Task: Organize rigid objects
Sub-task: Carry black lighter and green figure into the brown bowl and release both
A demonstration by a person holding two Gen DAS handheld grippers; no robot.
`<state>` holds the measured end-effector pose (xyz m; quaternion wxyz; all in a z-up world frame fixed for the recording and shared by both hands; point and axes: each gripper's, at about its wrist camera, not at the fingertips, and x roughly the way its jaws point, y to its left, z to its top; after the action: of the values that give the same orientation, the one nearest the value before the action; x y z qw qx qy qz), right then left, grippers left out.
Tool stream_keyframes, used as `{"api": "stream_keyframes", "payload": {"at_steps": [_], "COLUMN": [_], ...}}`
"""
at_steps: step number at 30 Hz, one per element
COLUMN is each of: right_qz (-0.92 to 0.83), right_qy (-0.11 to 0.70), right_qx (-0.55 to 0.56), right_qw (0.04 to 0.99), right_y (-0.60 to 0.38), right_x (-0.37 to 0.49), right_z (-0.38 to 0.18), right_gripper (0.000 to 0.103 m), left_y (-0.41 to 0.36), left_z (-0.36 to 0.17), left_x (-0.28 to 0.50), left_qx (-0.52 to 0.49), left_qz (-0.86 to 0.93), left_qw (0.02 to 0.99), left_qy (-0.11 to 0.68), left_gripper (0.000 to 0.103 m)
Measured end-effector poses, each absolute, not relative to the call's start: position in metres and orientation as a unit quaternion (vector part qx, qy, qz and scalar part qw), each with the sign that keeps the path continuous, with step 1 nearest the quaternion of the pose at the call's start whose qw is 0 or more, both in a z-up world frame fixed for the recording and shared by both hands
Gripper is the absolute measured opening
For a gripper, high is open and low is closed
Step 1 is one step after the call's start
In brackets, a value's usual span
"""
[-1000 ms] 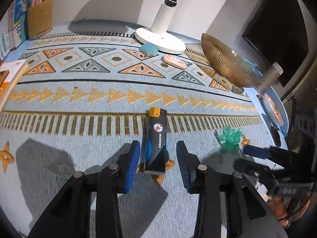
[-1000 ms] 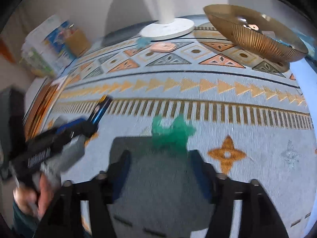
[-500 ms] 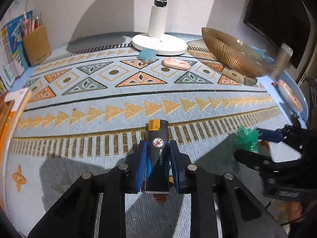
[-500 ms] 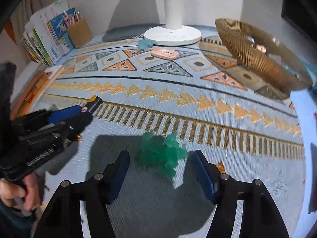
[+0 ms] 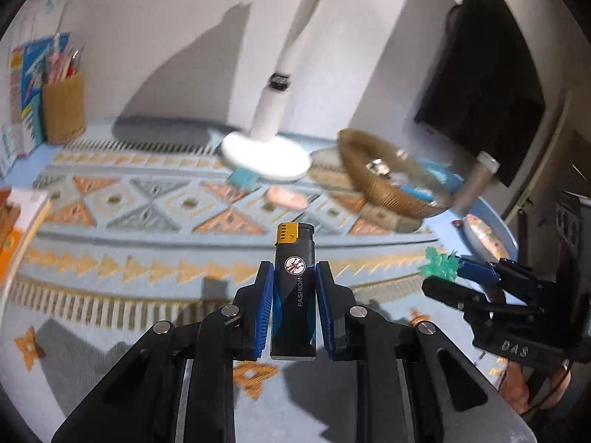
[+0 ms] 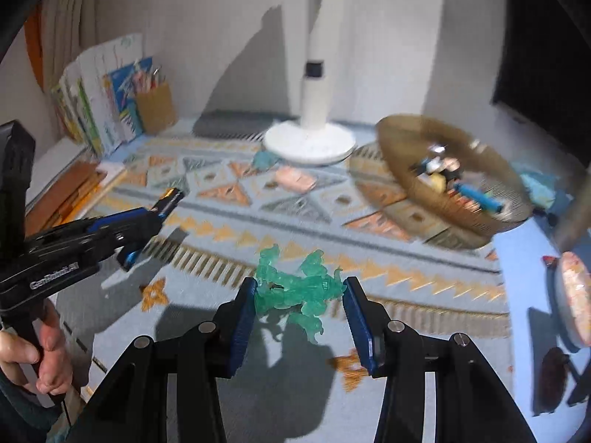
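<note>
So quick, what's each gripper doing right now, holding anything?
Left gripper: closed on the black lighter.
Right gripper: has just been closing, now gripping the green plastic toy.

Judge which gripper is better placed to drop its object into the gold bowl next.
Right, probably. The right gripper, holding the green figure, is on the gold bowl's side. The left gripper, shut on the lighter, is farther from it and would have to cross in front of the right gripper.
</note>
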<state>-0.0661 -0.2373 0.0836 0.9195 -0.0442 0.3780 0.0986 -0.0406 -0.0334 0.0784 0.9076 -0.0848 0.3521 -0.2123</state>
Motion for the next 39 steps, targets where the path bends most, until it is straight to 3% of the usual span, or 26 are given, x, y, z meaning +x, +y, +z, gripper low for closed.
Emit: {"api": "stream_keyframes", "payload": {"at_steps": [5, 15, 24, 33, 35, 36, 37, 39], "right_qz": [0.101, -0.068, -0.087, -0.102, -0.097, -0.097, -0.099, -0.094], "right_qy": [0.346, 0.223, 0.339, 0.390, 0.399, 0.399, 0.395, 0.386], "right_qx": [0.025, 0.112, 0.182, 0.184, 0.195, 0.200, 0.205, 0.212], "right_qw": [0.932, 0.966, 0.919, 0.896, 0.891, 0.890, 0.890, 0.893], "right_y": [-0.278, -0.394, -0.449, -0.471, -0.474, -0.475, -0.476, -0.475], "right_x": [-0.068, -0.048, 0.046, 0.095, 0.105, 0.105, 0.104, 0.095], "right_z": [0.127, 0.225, 0.160, 0.117, 0.111, 0.111, 0.111, 0.113], "right_gripper": [0.046, 0.046, 0.046, 0.047, 0.061, 0.064, 0.064, 0.064], "left_y": [-0.061, -0.145, -0.224, -0.249, -0.251, -0.248, -0.240, -0.223], "left_z": [0.123, 0.192, 0.139, 0.112, 0.114, 0.116, 0.120, 0.128], "left_x": [-0.036, 0.026, 0.102, 0.134, 0.133, 0.132, 0.127, 0.119], "left_qx": [-0.054, 0.003, -0.001, 0.010, 0.007, 0.005, -0.003, -0.014], "left_qz": [-0.236, -0.293, -0.335, -0.349, -0.358, -0.355, -0.349, -0.349], "left_qw": [0.920, 0.927, 0.889, 0.875, 0.872, 0.876, 0.883, 0.889], "left_qy": [0.308, 0.233, 0.312, 0.335, 0.333, 0.327, 0.314, 0.295], "left_gripper": [0.020, 0.020, 0.020, 0.021, 0.047, 0.073, 0.084, 0.084]}}
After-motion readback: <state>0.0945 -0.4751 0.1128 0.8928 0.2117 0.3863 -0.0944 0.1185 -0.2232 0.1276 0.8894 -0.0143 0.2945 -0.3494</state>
